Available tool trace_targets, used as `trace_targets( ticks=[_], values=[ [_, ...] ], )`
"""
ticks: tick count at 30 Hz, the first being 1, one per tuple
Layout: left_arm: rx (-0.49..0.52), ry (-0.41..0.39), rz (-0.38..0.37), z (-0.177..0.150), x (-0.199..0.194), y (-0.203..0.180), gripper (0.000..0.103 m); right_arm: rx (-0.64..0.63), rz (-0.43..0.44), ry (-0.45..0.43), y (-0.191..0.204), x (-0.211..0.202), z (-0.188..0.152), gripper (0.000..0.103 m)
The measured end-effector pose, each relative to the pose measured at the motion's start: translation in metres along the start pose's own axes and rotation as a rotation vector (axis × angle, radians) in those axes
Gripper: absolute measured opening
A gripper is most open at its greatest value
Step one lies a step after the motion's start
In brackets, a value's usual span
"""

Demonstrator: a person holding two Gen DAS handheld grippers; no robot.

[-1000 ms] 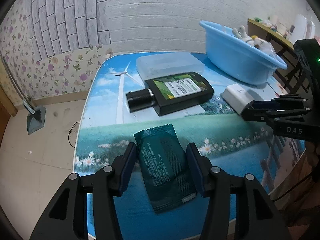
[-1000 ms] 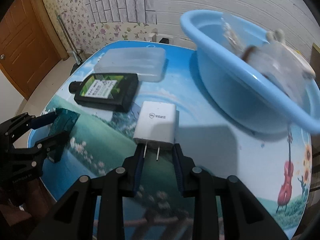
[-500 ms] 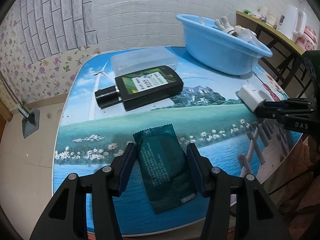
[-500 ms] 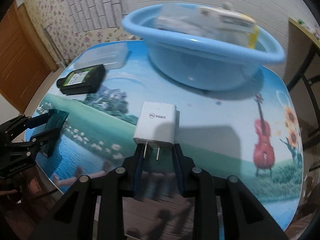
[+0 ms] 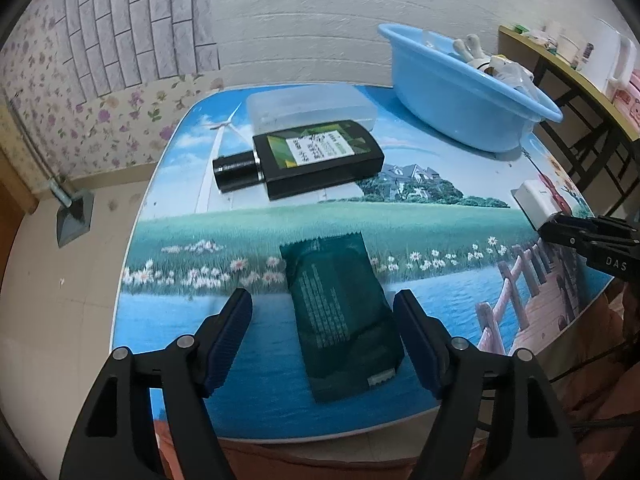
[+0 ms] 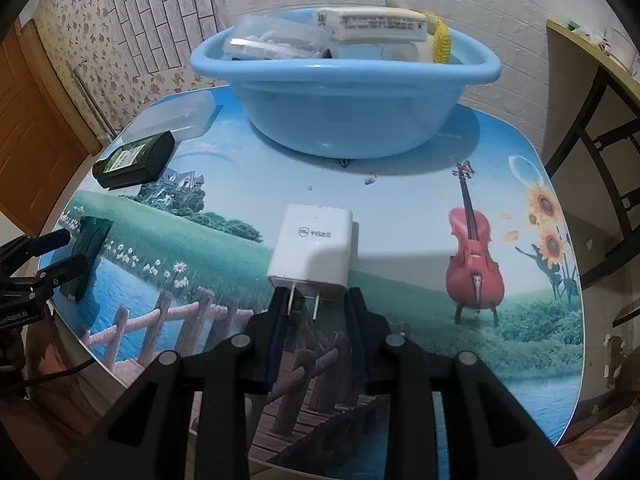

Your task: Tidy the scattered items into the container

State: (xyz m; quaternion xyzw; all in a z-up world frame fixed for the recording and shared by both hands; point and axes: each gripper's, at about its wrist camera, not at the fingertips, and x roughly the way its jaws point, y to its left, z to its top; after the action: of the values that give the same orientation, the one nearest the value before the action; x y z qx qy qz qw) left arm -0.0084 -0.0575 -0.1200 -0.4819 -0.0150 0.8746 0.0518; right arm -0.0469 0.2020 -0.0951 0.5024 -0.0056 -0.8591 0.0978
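While crinkly, the green foil packet (image 5: 342,320) lies flat.

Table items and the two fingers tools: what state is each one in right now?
Green packet: flat on table, between opening left gripper fingers, not pressed.
White charger: lying on table, prongs between shut right gripper fingers.
Black bottle: on its side, capped.
Clear plastic box: lid on, behind bottle.
Blue basin: upright, already holding several items.
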Motion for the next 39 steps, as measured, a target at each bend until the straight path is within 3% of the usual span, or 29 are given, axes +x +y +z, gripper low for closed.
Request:
trace_targets(
  ticks=[3, 9, 21, 25, 29, 33, 35, 39],
  values=[
    [-0.013, 0.004, 0.013, -0.001, 0.003, -0.003, 0.088, -0.012, 0.013, -0.009, 0.001, -0.003, -0.001, 0.040],
    [0.021, 0.027, 0.056, -0.001, 0.011, -0.012, 0.103, -0.051, 0.016, -0.023, 0.008, -0.004, -0.001, 0.059],
    [-0.002, -0.020, 0.067, -0.002, 0.013, -0.011, 0.103, -0.043, -0.020, -0.025, 0.010, 0.008, 0.005, 0.066],
    [0.008, -0.031, 0.063, 0.001, 0.015, -0.011, 0.103, -0.036, -0.032, -0.039, 0.013, 0.012, 0.007, 0.075],
    [0.006, -0.049, 0.062, 0.000, 0.014, -0.010, 0.103, -0.030, -0.007, -0.051, 0.017, 0.015, 0.006, 0.094],
    [0.018, -0.081, 0.053, -0.002, 0.014, -0.011, 0.103, -0.062, -0.026, -0.057, 0.026, 0.020, 0.003, 0.102],
    [0.032, -0.097, 0.047, -0.003, 0.013, -0.012, 0.101, -0.060, -0.030, -0.064, 0.026, 0.020, 0.003, 0.103],
    [0.053, -0.115, 0.037, -0.003, 0.010, -0.014, 0.084, -0.052, -0.032, -0.059, 0.025, 0.021, 0.005, 0.103]
  ],
)
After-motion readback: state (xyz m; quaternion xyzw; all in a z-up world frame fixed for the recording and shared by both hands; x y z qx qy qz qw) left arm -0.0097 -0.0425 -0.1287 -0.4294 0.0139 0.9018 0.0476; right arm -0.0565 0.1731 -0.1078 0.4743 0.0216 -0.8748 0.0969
